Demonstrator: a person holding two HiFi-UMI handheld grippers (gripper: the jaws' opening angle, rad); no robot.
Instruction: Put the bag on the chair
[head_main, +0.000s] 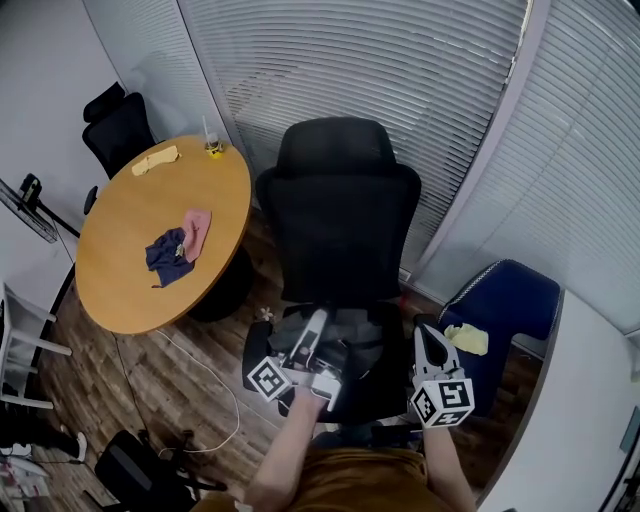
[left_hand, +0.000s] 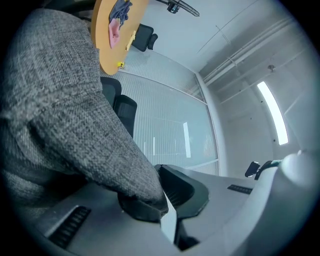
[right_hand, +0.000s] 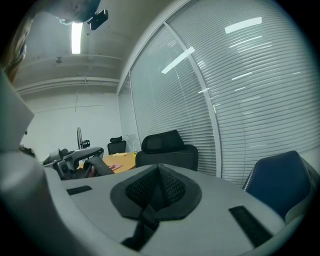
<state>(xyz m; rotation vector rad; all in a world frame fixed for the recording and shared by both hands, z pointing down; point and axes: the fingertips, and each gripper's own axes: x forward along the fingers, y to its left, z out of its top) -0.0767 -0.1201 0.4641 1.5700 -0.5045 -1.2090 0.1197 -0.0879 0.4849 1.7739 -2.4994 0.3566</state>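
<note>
Your left gripper (left_hand: 163, 206) pinches a fold of the grey bag (left_hand: 65, 115). The bag's bulk lies left of the jaws, over the seat of the black chair (head_main: 340, 225) straight ahead. Your right gripper (right_hand: 154, 196) is closed and empty, just to the right.

A grey bag (head_main: 288, 332) of coarse woven cloth is pinched at a fold between the jaws of the left gripper (head_main: 318, 320). In the left gripper view most of the bag (left_hand: 65, 115) is seen to the left of and above the jaws, slack and crumpled. The black high-backed chair (head_main: 340, 215), fitted with a headrest, is stood upright straight ahead of that gripper. The jaw tips are held over the seat, where the bag appears to be laid.
</note>
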